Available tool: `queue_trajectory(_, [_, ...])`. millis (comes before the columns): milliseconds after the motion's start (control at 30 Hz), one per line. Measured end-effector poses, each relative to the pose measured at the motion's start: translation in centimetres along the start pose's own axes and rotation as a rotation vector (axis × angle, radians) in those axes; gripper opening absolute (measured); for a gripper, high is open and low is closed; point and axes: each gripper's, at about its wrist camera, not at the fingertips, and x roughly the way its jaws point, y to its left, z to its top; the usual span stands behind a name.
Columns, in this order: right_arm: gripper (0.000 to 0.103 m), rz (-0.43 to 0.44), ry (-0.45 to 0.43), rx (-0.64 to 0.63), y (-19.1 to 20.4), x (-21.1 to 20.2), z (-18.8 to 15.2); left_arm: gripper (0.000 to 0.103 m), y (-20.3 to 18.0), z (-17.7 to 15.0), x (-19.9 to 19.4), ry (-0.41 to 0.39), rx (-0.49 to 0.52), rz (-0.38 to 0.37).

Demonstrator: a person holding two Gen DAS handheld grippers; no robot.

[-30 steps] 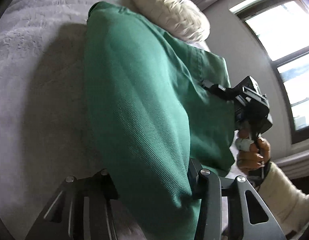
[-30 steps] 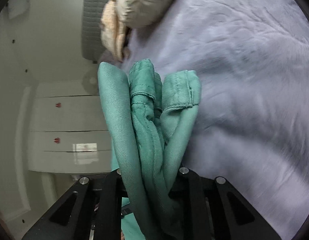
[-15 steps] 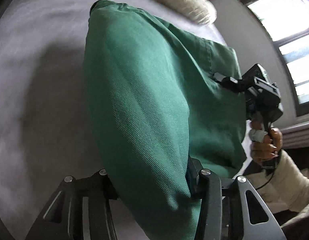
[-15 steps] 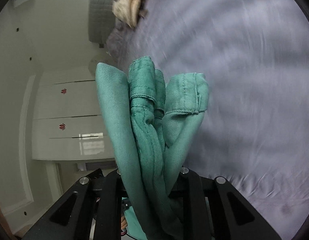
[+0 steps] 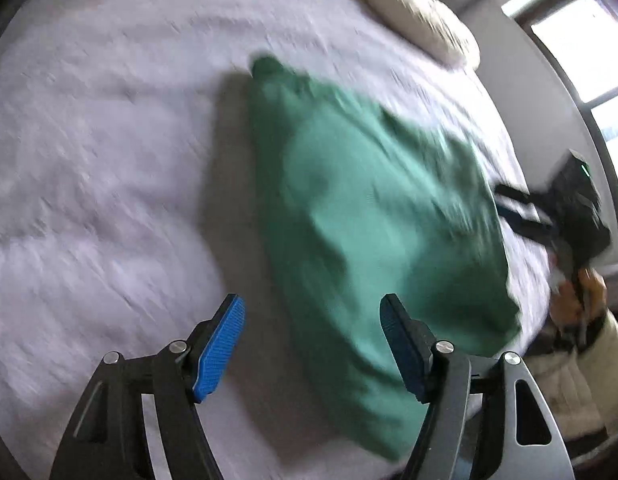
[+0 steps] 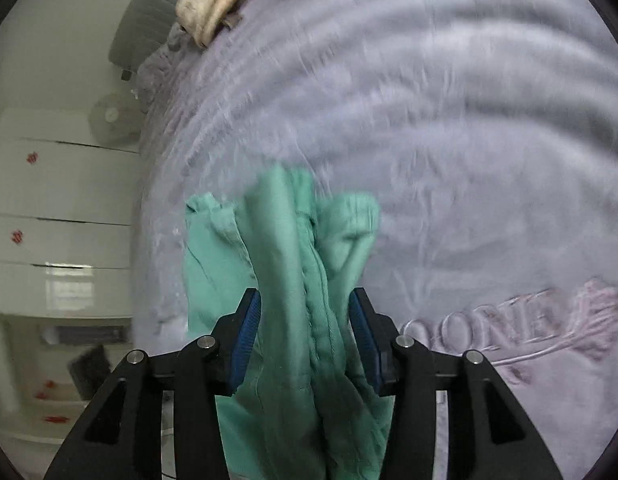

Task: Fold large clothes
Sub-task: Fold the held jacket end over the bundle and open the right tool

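**Both grippers letting go of the green garment over the bed**

The left gripper (image 5: 312, 338) had its 2 blue pads spread wide and its jaws were opening. Nothing was clamped between them: the left pad (image 5: 220, 346) stood over bare bedspread, and the right pad (image 5: 401, 344) sat in front of the edge of the green garment (image 5: 373, 216) without pressing it from both sides. In the left wrist view the garment lay as a long, blurred green mass running from near the pillow (image 5: 425, 24) toward the near edge of the bed, on the pale lilac bedspread (image 5: 89, 160).

The right gripper (image 6: 305, 338) was also opening its jaws. A bunched, folded end of the green garment (image 6: 297, 272) rose up between its 2 blue pads. The cloth filled most of the gap, and the picture was too blurred to tell whether the pads touched it at the sides, but they no longer looked pinched on it. The bundle stood over the bedspread (image 6: 449, 140), which bore embroidered lettering (image 6: 489, 324) to the right of the gripper.

In the left wrist view the right gripper (image 5: 521, 208) showed at the far right edge, held by a hand (image 5: 577, 296) in a cream sleeve (image 5: 585, 368), close to the garment's right side.
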Motion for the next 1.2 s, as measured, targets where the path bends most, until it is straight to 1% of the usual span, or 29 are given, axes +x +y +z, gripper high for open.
queue_trajectory(67, [0.051,0.008,-0.007,-0.043,1.1,0.1,0.8,0.072,1.1,2.0,0.5,-0.050,-0.026,0.041])
queue_trajectory(133, [0.050,-0.010,0.013,-0.062,1.0,1.1,1.3,0.072,0.5,3.2,1.7,-0.079,-0.050,0.049])
queue_trajectory(167, [0.033,-0.028,0.026,-0.073,1.2,2.0,1.7,0.072,0.2,3.9,2.7,-0.086,-0.056,0.063])
queue_trajectory(200, [0.019,-0.083,0.022,-0.087,1.4,2.2,1.5,0.072,-0.2,4.5,3.6,-0.088,-0.053,0.079])
queue_trajectory(233, [0.011,-0.146,0.023,-0.096,1.3,2.9,2.0,0.072,-0.2,4.7,3.9,-0.087,-0.049,0.095])
queue_trajectory(267, [0.010,-0.170,0.018,-0.092,0.8,3.3,2.0,0.072,-0.6,5.0,5.0,-0.079,-0.039,0.131])
queue_trajectory(300, [0.010,-0.186,0.014,-0.075,0.2,3.6,2.3,0.072,-0.9,5.5,5.6,-0.077,-0.034,0.139])
queue_trajectory(367, [0.009,-0.190,0.016,-0.024,-1.5,4.5,3.0,0.072,-1.4,5.0,6.7,-0.072,-0.021,0.151])
queue_trajectory(400, [0.009,-0.189,0.014,-0.004,-2.1,5.0,3.3,0.081,-2.0,5.0,7.2,-0.073,-0.019,0.158])
queue_trajectory(433, [0.007,-0.190,0.013,0.014,-3.0,5.4,3.4,0.086,-2.1,4.8,7.4,-0.077,-0.015,0.176])
queue_trajectory(467, [0.004,-0.179,0.013,0.040,-3.8,5.7,3.5,0.087,-2.5,5.1,7.9,-0.081,-0.016,0.193])
queue_trajectory(533, [0.004,-0.146,0.018,0.073,-4.7,5.8,3.5,0.087,-2.4,4.9,7.8,-0.078,-0.024,0.191])
queue_trajectory(633, [0.003,-0.154,0.031,0.041,-4.5,5.7,3.4,0.087,-2.4,5.2,8.2,-0.071,-0.035,0.196])
queue_trajectory(700, [0.005,-0.142,0.034,0.042,-4.1,5.6,3.6,0.087,-2.5,5.3,8.2,-0.069,-0.036,0.208])
queue_trajectory(733, [0.010,-0.124,0.034,0.040,-3.8,5.3,3.7,0.087,-2.6,5.3,8.3,-0.070,-0.034,0.213])
queue_trajectory(800, [0.012,-0.092,0.049,0.048,-3.5,5.3,3.9,0.087,-2.6,5.3,8.3,-0.071,-0.036,0.218])
queue_trajectory(867, [0.025,-0.069,0.061,0.049,-3.1,5.2,3.8,0.087,-2.6,5.2,8.3,-0.071,-0.040,0.218])
queue_trajectory(933, [0.033,-0.073,0.068,0.028,-2.5,5.2,3.4,0.087,-2.5,5.2,8.3,-0.071,-0.043,0.217])
queue_trajectory(1000, [0.033,-0.082,0.074,0.004,-1.7,5.6,3.2,0.087,-2.5,5.2,8.2,-0.071,-0.041,0.219])
queue_trajectory(1133, [0.033,-0.150,0.070,-0.046,-0.3,6.7,3.3,0.087,-2.6,5.3,8.2,-0.068,-0.034,0.222])
queue_trajectory(1200, [0.031,-0.177,0.065,-0.049,-0.1,6.9,3.2,0.087,-2.6,5.2,8.2,-0.068,-0.032,0.222])
